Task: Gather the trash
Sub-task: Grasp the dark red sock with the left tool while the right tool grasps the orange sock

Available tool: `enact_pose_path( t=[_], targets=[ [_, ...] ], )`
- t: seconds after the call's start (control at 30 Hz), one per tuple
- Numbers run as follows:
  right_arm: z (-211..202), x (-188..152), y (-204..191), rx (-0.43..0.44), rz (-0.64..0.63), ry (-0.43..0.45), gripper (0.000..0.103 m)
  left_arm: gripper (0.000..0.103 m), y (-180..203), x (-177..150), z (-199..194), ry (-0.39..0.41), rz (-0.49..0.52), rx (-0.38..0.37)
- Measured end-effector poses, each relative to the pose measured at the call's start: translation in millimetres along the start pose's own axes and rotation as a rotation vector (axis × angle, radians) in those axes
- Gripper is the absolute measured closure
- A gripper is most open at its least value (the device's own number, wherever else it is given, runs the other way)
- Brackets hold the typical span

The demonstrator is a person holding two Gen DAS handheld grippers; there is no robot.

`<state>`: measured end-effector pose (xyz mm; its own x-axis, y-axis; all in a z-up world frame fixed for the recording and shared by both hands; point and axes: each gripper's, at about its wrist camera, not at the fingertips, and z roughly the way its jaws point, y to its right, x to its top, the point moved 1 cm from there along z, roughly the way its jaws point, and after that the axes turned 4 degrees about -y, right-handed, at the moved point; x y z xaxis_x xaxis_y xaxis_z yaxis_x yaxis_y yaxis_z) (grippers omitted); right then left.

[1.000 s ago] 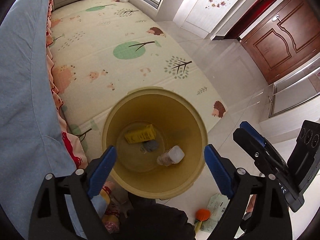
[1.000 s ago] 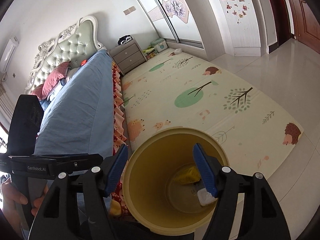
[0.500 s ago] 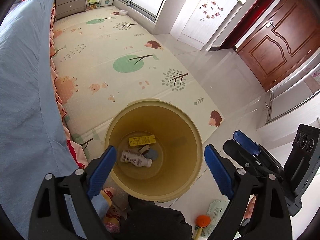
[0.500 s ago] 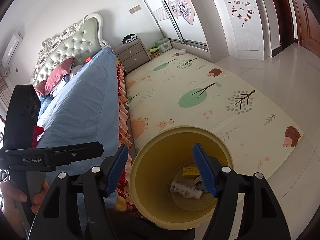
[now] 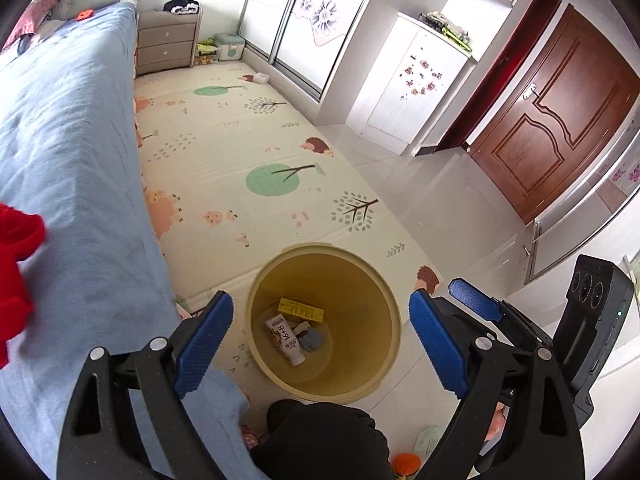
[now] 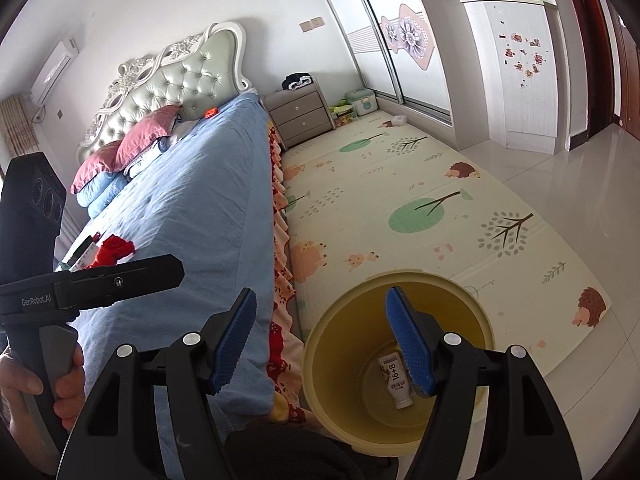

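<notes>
A yellow trash bin stands on the floor at the bed's foot corner. It also shows in the right wrist view. Inside lie a white bottle, a yellow box and a grey scrap. The bottle shows in the right wrist view too. My left gripper is open and empty, high above the bin. My right gripper is open and empty, above the bin's left rim and the bed edge. A red item and a package lie on the bed.
The blue bed fills the left. A patterned play mat covers the floor beyond the bin. An orange object and a pale packet lie on the tiles near my feet. A nightstand stands at the far wall.
Both grippers have risen and tilted up, so the bin looks smaller and more of the room shows. The white bottle dropped and settled flat in the bin.
</notes>
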<state>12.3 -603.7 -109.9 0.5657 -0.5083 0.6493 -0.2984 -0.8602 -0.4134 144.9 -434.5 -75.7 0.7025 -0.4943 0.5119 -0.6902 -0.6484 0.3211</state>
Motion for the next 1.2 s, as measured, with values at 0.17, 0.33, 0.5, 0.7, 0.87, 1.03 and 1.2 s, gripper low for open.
enact_pose_path(
  t=[0.17,0.33,0.5,0.7,0.87,1.03,1.2],
  targets=[
    [3.2,0.1,-50.4,0.073,-0.082,-0.01,0.037,0.012,-33.1,-19.4,-54.1,0.099,-0.021,0.078],
    [8.4,1.2,-111.8,0.154,-0.176,-0.017,0.038,0.011,-76.7,-41.2,-110.2,0.181,-0.094,0.146],
    [16.5,-1.7,-173.6,0.229,-0.265,-0.031,0.039,0.01,-127.1,-65.1,-163.4,0.251,-0.179,0.237],
    [27.0,-11.2,-240.8,0.309,-0.353,-0.06,0.039,0.01,-182.6,-92.5,-205.7,0.297,-0.281,0.318],
    [35.9,-18.6,-286.1,0.349,-0.422,-0.082,0.039,0.01,-223.5,-113.7,-218.3,0.292,-0.368,0.367],
    [44.8,-20.9,-314.8,0.375,-0.462,-0.1,0.039,0.01,-244.4,-126.7,-208.5,0.255,-0.414,0.387],
    [53.2,-18.2,-329.1,0.372,-0.479,-0.111,0.039,0.01,-257.5,-130.4,-192.5,0.2,-0.423,0.404]
  ],
)
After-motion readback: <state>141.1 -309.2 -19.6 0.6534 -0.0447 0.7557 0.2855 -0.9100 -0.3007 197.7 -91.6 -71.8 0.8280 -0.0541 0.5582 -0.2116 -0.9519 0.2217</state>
